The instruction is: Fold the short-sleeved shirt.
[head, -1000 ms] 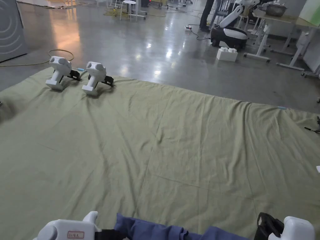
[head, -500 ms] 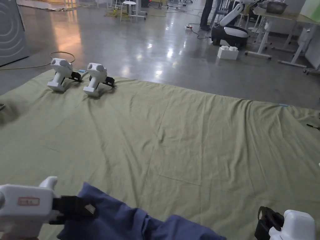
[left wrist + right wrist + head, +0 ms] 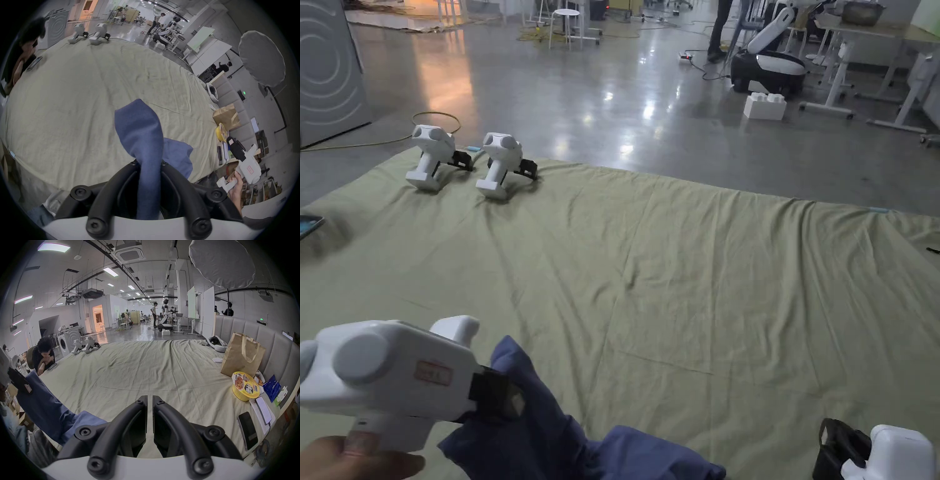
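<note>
The blue short-sleeved shirt is bunched at the near edge of the green sheet. My left gripper is shut on a fold of it and holds that part up off the sheet. In the left gripper view the cloth runs up between the two black jaws and flops over past their tips. The rest of the shirt trails down to the sheet. My right gripper is low at the near right, apart from the shirt. In its own view, that gripper has its jaws together with nothing between them.
Two spare white grippers lie at the sheet's far left corner. A paper bag, a noodle bowl and phones sit along the right edge. A person sits at the left side.
My left gripper has risen and come forward, lifting the held part of the shirt higher off the sheet. The right gripper has stayed low at the near right.
</note>
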